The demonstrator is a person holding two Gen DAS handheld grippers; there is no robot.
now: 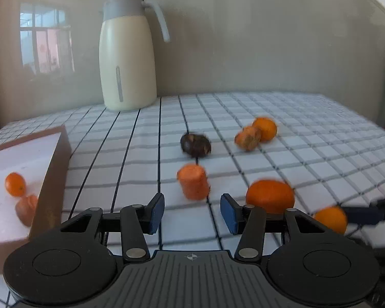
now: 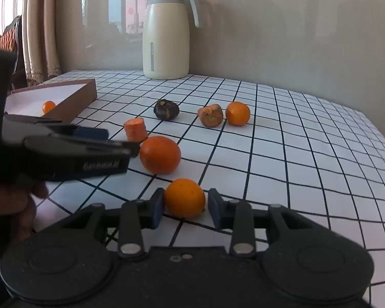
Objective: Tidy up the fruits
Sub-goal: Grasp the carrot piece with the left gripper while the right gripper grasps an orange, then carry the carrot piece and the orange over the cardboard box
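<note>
Patience matters as my right hand-held gripper (image 2: 184,206) pinches the small orange (image 2: 184,197) near the worktop's (image 2: 295,154) front edge, so I should lift straight, while my left hand-held gripper (image 1: 192,213), half-spread and empty, steers clear of the carrot piece (image 1: 193,184).

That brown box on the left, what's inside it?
The brown box holds a small orange and, beside it, a carrot piece on its white floor. In the right wrist view the left gripper covers the near part, so only the orange shows there.
</note>
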